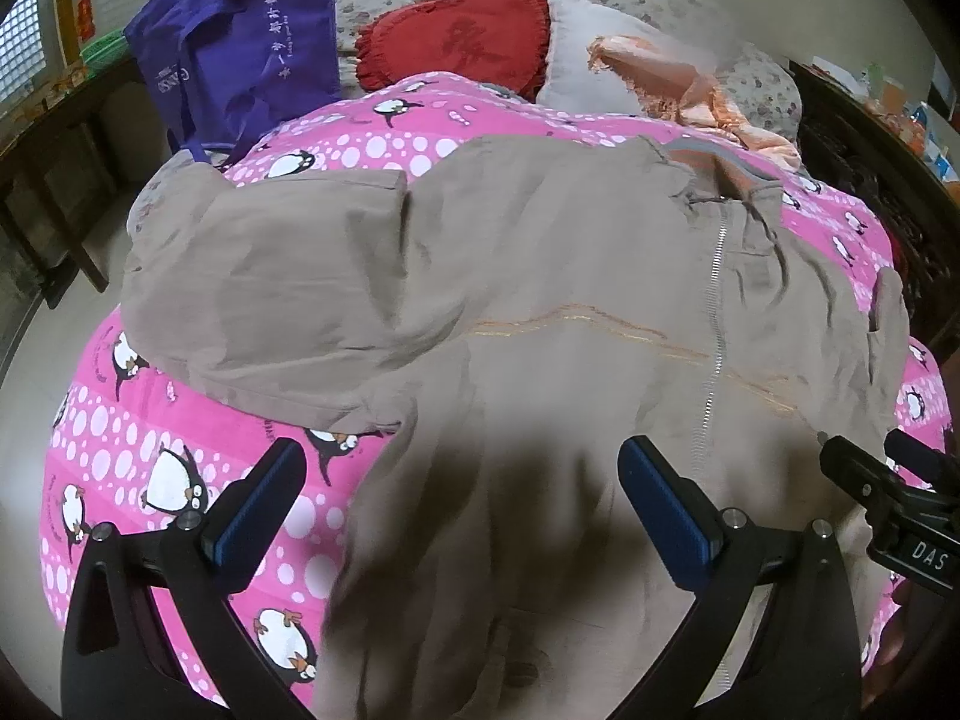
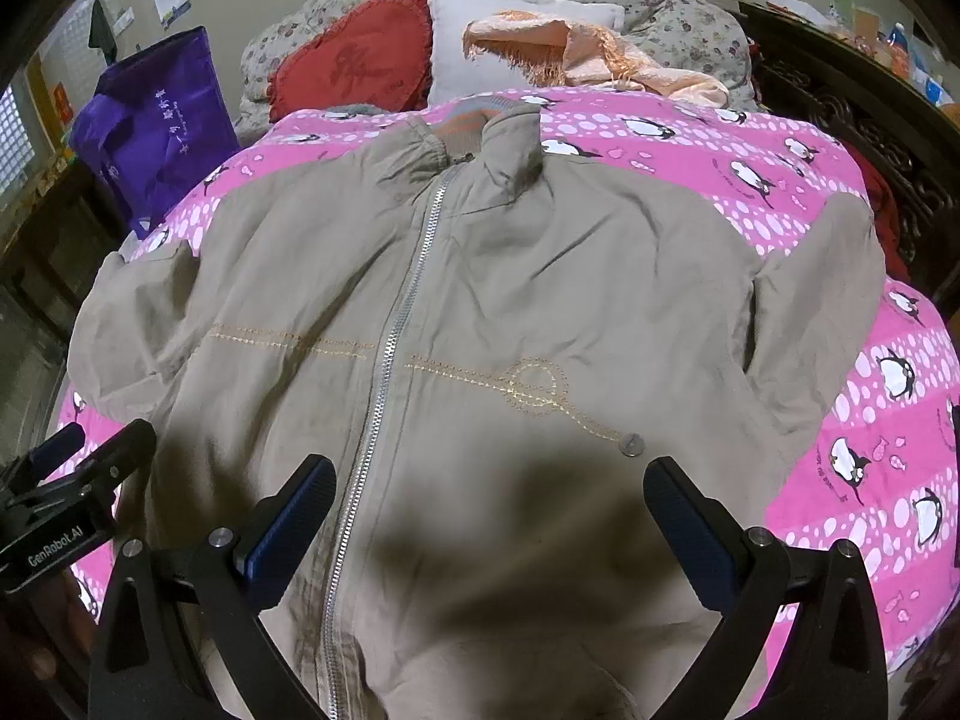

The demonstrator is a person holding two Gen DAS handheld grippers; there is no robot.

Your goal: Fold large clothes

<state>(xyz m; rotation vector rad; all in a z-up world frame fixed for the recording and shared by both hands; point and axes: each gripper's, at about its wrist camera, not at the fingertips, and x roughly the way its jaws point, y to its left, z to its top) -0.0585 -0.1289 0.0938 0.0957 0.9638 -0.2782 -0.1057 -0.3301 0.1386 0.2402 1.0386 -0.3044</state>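
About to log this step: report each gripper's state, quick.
Left gripper: open, holding nothing, above the beige jacket.
Right gripper: open, holding nothing, above the jacket's zipped front.

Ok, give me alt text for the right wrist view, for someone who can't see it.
A tan zip-up jacket lies spread front-up, zipper closed, on a pink penguin-print blanket covering a bed. The open right hand-held gripper hovers over its lower half, with pillows and a purple bag beyond.
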